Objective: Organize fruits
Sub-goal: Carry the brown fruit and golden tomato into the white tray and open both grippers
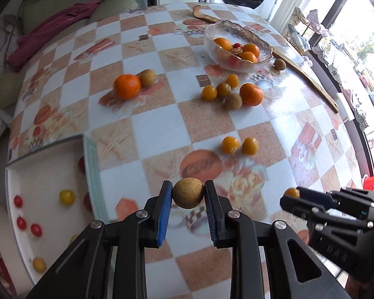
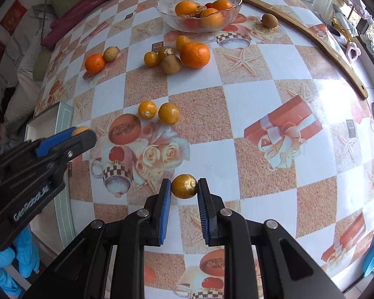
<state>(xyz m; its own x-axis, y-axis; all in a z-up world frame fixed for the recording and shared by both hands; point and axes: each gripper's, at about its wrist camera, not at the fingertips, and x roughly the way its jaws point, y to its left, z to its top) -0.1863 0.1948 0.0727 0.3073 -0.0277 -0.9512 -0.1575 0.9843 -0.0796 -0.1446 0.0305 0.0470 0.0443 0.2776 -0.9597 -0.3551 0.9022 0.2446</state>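
The right hand-held gripper (image 2: 184,186) clamps a small golden-orange fruit (image 2: 184,186) above the table (image 2: 249,114), its stem end facing the right pad, long axis across the pads. The left hand-held gripper (image 1: 188,193) pinches a round tan fruit (image 1: 188,193) beside the white tray (image 1: 89,154).

Tablecloth (image 2: 249,104): glossy wipe-clean vinyl look, glare patches. Bowl (image 1: 212,42): clear textured glass, gold rim. Left gripper (image 1: 188,194) and right gripper (image 2: 184,186): matt black plastic, blue ribbed pads, bright metal pins. Longan (image 1: 188,193): dull, rough tan skin. Kumquat (image 2: 184,186): smooth, shiny. Tray (image 1: 89,154): matt white inside. Glove (image 2: 25,256): thin blue rubber look.
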